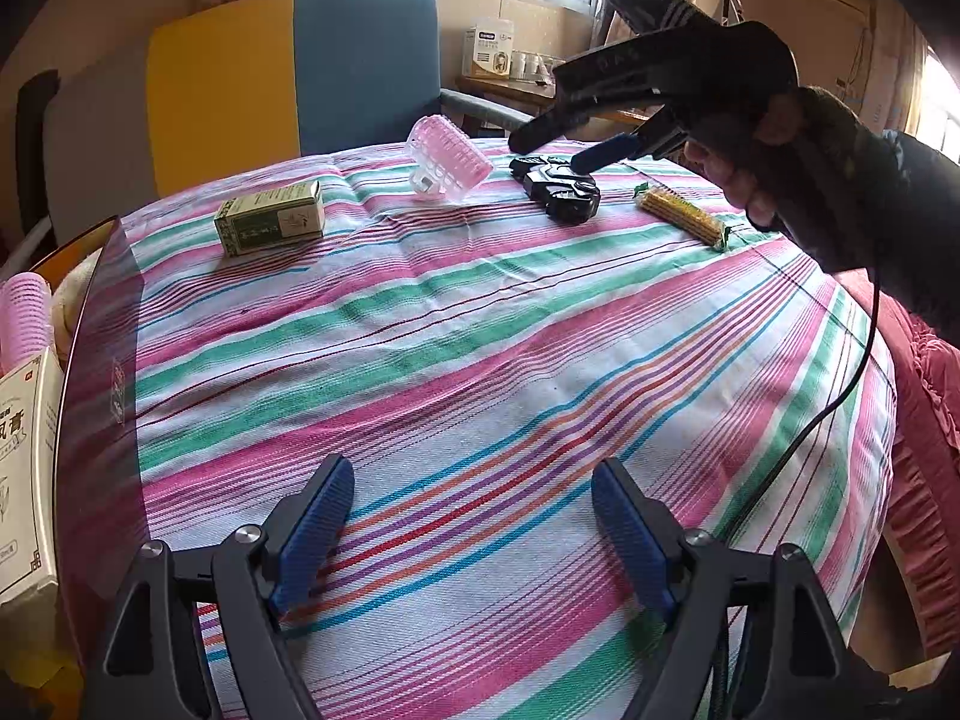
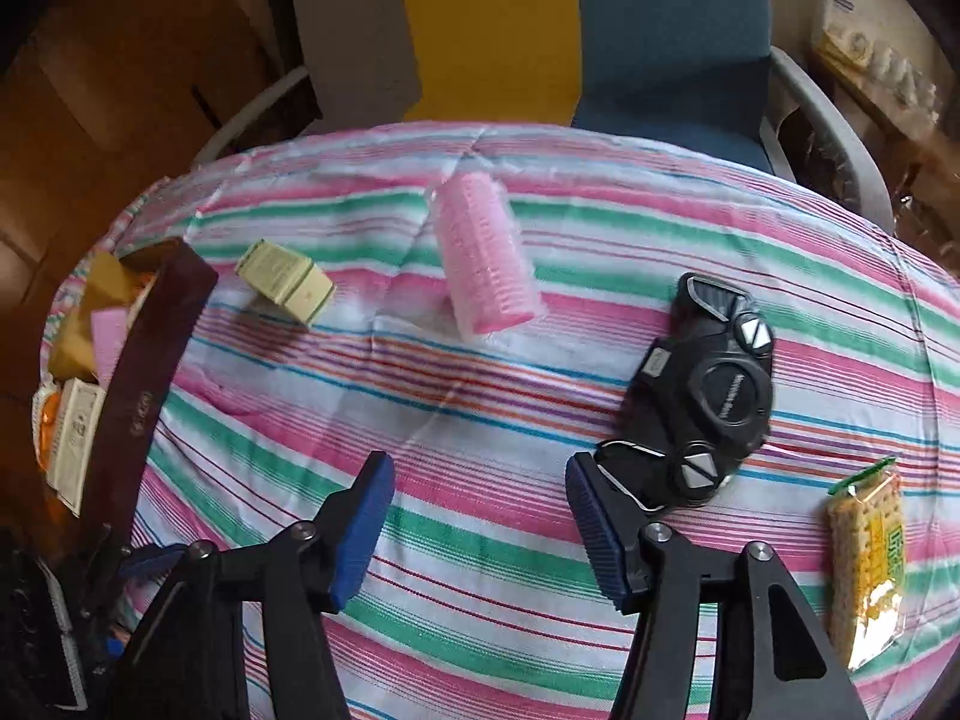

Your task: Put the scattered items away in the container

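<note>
Scattered on the striped cloth are a black gadget with round dial (image 2: 702, 396) (image 1: 561, 186), a pink hair-roller pack (image 2: 486, 258) (image 1: 447, 165), a green box (image 2: 285, 282) (image 1: 270, 219) and a cracker packet (image 2: 864, 564) (image 1: 681, 216). My right gripper (image 2: 480, 531) (image 1: 549, 153) is open just above the cloth, nothing between its pads. The gadget lies against the outer side of its right finger. My left gripper (image 1: 474, 534) stands wide open and empty over the near cloth. The dark-walled container (image 1: 99, 360) (image 2: 156, 360) is at the left edge.
Inside the container are a pink roller (image 1: 24, 312) and a white box (image 1: 24, 480). A yellow-and-blue chair (image 1: 288, 72) stands behind the table. A black cable (image 1: 840, 396) trails from the person's sleeve (image 1: 870, 192) across the right side.
</note>
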`<action>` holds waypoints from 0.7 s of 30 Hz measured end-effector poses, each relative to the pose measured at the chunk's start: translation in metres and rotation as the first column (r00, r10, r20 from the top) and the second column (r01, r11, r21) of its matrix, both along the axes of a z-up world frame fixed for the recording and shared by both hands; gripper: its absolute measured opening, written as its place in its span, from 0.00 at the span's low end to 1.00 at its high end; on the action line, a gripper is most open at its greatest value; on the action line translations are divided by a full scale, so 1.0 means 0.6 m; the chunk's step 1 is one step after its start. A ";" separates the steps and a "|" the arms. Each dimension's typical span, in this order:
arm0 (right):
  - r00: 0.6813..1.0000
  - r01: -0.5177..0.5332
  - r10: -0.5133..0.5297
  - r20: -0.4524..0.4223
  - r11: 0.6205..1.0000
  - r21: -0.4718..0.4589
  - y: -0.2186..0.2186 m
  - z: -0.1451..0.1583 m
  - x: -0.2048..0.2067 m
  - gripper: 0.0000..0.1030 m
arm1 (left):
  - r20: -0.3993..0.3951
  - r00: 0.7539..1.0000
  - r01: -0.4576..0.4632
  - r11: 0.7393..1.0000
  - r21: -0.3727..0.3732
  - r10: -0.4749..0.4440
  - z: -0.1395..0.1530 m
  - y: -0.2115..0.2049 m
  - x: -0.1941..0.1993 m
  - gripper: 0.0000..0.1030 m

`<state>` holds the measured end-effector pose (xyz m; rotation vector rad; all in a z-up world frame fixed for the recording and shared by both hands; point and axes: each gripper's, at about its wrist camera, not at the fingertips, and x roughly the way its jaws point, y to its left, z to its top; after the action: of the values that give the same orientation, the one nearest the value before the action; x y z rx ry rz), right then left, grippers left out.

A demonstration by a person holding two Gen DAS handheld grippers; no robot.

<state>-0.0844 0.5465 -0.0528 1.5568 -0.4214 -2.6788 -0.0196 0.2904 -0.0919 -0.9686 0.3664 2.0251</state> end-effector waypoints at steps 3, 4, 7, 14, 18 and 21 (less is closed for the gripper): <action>0.981 0.179 -0.181 -0.069 0.983 -0.024 0.072 0.019 -0.005 0.79 | 0.000 1.000 0.000 1.000 0.002 0.000 -0.001 -0.001 0.001 0.81; 0.964 0.251 -0.251 -0.085 0.968 -0.016 0.098 0.022 -0.011 0.82 | 0.000 1.000 0.001 1.000 0.002 -0.001 -0.001 -0.001 0.001 0.81; 0.912 0.406 -0.406 -0.066 0.914 -0.011 0.159 0.017 -0.036 0.86 | 0.000 1.000 0.003 1.000 0.004 -0.003 -0.001 -0.001 0.002 0.82; 0.900 0.436 -0.436 0.022 0.894 -0.105 0.151 -0.036 -0.100 0.86 | 0.007 1.000 0.003 1.000 0.015 -0.003 0.000 -0.004 0.002 0.82; 0.961 0.276 -0.275 0.024 0.956 -0.097 0.083 -0.041 -0.105 0.90 | 0.006 1.000 0.002 1.000 0.018 -0.002 -0.001 -0.005 0.003 0.82; 0.985 0.173 -0.168 0.044 0.973 -0.151 0.049 -0.041 -0.089 0.91 | 0.006 1.000 0.002 1.000 0.019 -0.002 -0.001 -0.005 0.003 0.82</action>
<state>-0.1376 0.5761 -0.0771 1.5874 -0.7784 -2.6689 -0.0180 0.2876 -0.0926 -0.9619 0.3440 2.0204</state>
